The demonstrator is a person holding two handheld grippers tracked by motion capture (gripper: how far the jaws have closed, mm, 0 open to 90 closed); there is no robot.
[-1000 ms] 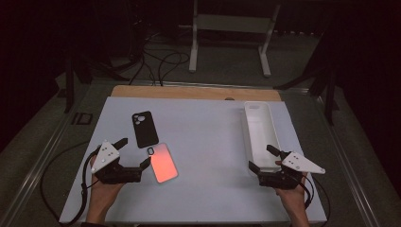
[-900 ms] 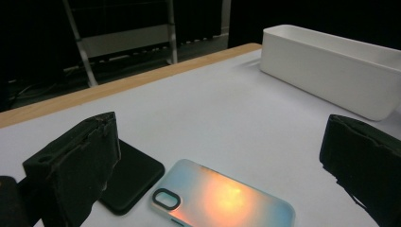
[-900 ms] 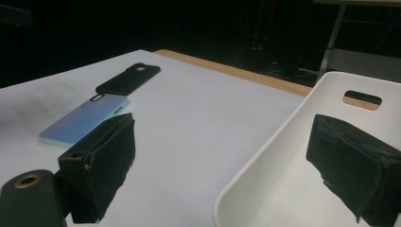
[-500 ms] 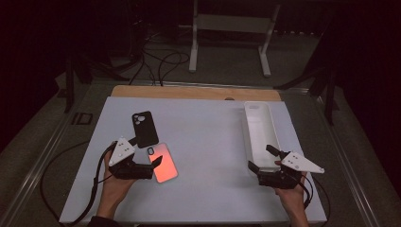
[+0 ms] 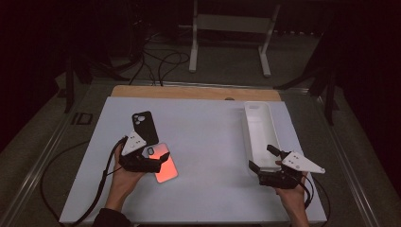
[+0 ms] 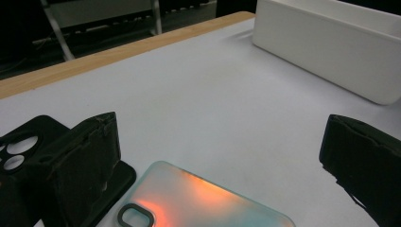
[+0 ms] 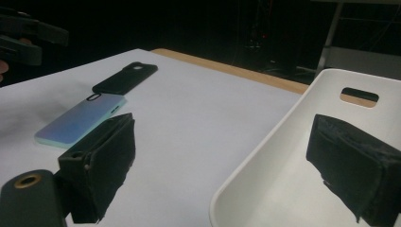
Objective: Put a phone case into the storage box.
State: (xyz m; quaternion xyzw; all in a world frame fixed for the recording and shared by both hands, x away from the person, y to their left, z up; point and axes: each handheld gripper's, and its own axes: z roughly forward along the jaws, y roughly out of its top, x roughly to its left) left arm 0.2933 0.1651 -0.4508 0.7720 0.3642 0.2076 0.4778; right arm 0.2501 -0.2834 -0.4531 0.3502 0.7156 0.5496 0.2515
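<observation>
- While the left gripper (image 5: 158, 161) is held low with its jaws spread wide and nothing clamped, the frosted orange-glowing phone case (image 5: 162, 162) is seen lying flat on the white table mat (image 5: 208, 137), between and just under those jaws.
- A matte black phone case (image 5: 144, 126) lies just beside the orange one, at its far corner; contact cannot be told.
- The right gripper (image 5: 265, 163) is held open and empty at the near end of the long white plastic tray (image 5: 259, 130), one jaw over its inside.
- Risk, as judged: the flat, thin case may be pushed along the mat instead of gripped if the jaws close too high; the black case may be nudged by the near jaw.
- Count: two phone cases, one tray, two grippers.
</observation>
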